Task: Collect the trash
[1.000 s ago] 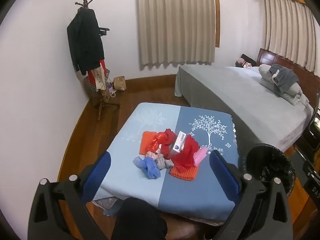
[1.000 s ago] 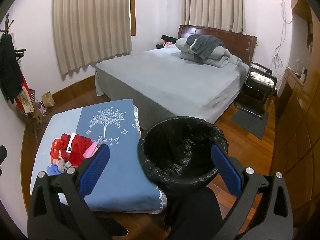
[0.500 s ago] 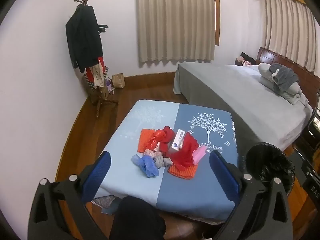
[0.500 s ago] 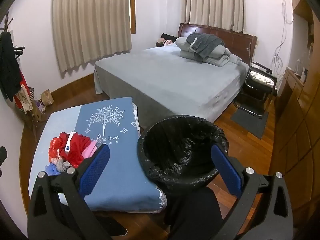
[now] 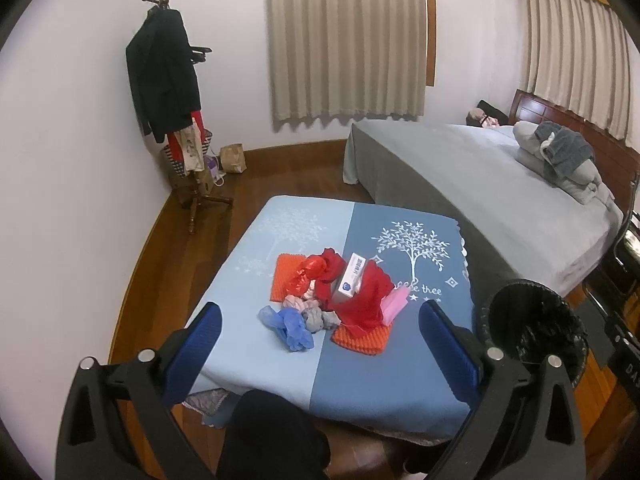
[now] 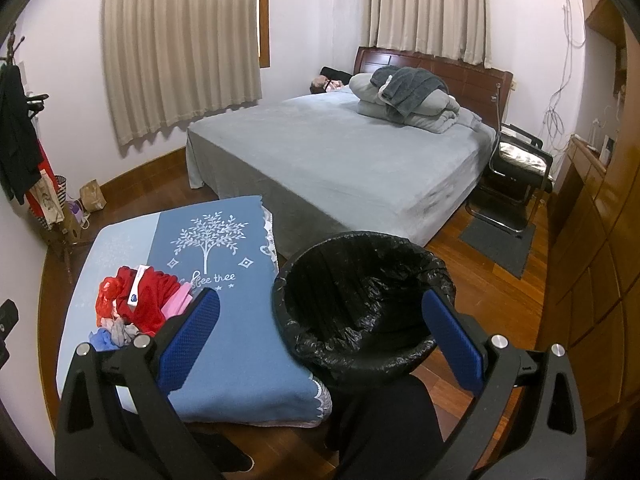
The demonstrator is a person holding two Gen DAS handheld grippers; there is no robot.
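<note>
Both tools draw back slightly from the counter (image 5: 280, 360); left tool (image 5: 320, 336) and right tool (image 6: 322, 330) gape, empty. Trash (image 5: 336, 296) lies ahead of the left tool; bin (image 6: 360, 304) sits between the right tool's fingers.

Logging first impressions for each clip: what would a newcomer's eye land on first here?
First, the bright heap of trash, red and orange bits with a white box on top, in the middle of the low table's blue cover. Next, the black-lined bin on the floor beside that table, towards the grey bed. Both the left gripper and right gripper hang open and empty in the foreground.
</note>
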